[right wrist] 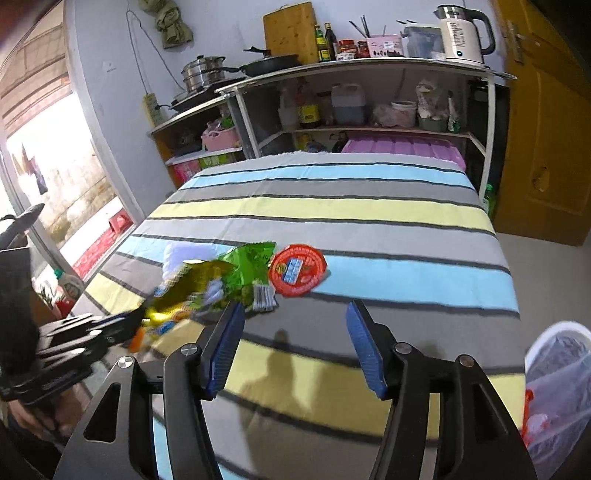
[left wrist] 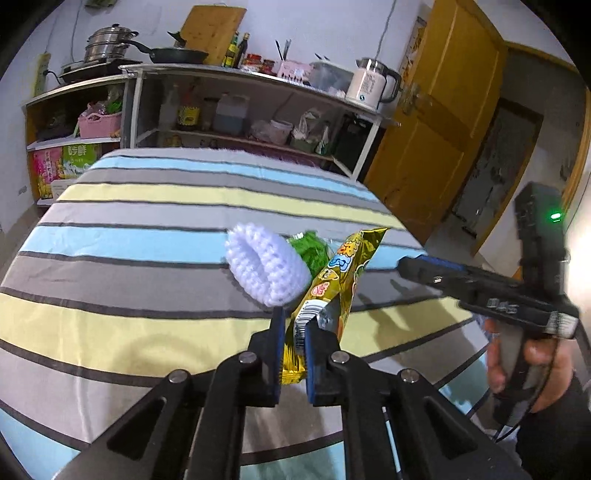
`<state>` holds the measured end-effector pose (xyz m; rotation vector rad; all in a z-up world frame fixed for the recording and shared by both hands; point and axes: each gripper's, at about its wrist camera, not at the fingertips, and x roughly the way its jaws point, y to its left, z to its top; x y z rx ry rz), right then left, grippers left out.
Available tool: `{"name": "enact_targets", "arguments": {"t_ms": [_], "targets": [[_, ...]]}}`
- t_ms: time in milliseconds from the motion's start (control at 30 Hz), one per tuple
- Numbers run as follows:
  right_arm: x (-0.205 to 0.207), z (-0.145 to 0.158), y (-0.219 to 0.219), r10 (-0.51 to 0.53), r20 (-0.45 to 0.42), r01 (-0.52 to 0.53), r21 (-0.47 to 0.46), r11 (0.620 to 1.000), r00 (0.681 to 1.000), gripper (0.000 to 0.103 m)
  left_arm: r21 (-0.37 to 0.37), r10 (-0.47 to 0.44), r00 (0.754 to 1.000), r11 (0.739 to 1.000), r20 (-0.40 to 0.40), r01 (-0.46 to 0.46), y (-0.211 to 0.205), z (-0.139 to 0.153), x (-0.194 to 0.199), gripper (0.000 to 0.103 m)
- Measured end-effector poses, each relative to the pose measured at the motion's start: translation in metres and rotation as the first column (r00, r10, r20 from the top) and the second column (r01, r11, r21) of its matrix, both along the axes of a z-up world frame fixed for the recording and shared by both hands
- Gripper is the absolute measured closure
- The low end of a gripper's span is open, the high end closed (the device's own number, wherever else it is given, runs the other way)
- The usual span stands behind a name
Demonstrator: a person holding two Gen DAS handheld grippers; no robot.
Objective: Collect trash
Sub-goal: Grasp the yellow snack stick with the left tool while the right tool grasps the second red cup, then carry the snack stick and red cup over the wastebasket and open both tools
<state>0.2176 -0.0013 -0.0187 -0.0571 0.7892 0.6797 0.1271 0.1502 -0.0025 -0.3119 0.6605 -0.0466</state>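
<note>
My left gripper [left wrist: 294, 325] is shut on a gold snack wrapper [left wrist: 338, 273] and holds it above the striped table; it also shows in the right wrist view [right wrist: 184, 291], blurred. A white foam fruit net [left wrist: 264, 267] and a green wrapper [left wrist: 312, 251] lie just behind it; the green wrapper shows in the right wrist view [right wrist: 247, 269]. A red round lid [right wrist: 298, 270] lies right of the green wrapper. My right gripper [right wrist: 295, 317] is open and empty, above the table, short of the lid. It shows at the right of the left wrist view [left wrist: 480, 284].
The table wears a striped cloth [right wrist: 351, 206]. A white bin with a plastic liner [right wrist: 557, 384] stands at the table's near right corner. Shelves with pots, bottles and a kettle [right wrist: 463, 33] stand behind the table. A yellow door [left wrist: 436, 122] is at the right.
</note>
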Motion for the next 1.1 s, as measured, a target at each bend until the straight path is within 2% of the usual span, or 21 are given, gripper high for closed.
{"name": "enact_targets", "arguments": {"t_ms": [267,533,567,633,933,1100], "targets": [[0.031,-0.008,0.025,0.029,-0.013,-0.029,-0.017,0.999,0.999,0.044,-0.017,0.041,0.998,0.999,0.048,-0.040,0.017,0.011,-0.001,0.093],[0.053,-0.024,0.036,0.020,-0.079,-0.022,-0.028,0.999,0.997,0.044,-0.024,0.050,0.997,0.999,0.052,-0.048,0.023,0.010,0.006,0.093],[0.054,-0.025,0.036,0.026,-0.089,-0.028,-0.025,0.999,0.996,0.045,-0.026,0.050,0.997,0.998,0.051,-0.049,0.024,0.010,0.007,0.093],[0.052,-0.025,0.036,0.033,-0.092,-0.035,-0.020,0.999,0.995,0.057,-0.026,0.050,0.998,0.998,0.049,-0.049,0.024,0.009,0.008,0.093],[0.035,-0.018,0.024,0.021,-0.071,-0.021,-0.006,1.000,0.997,0.057,-0.019,0.052,0.998,0.999,0.043,-0.051,0.019,0.010,0.007,0.093],[0.015,-0.011,0.000,-0.004,-0.064,0.006,0.021,1.000,0.998,0.057,-0.012,0.033,0.999,0.999,0.043,-0.033,0.008,0.014,0.008,0.093]]}}
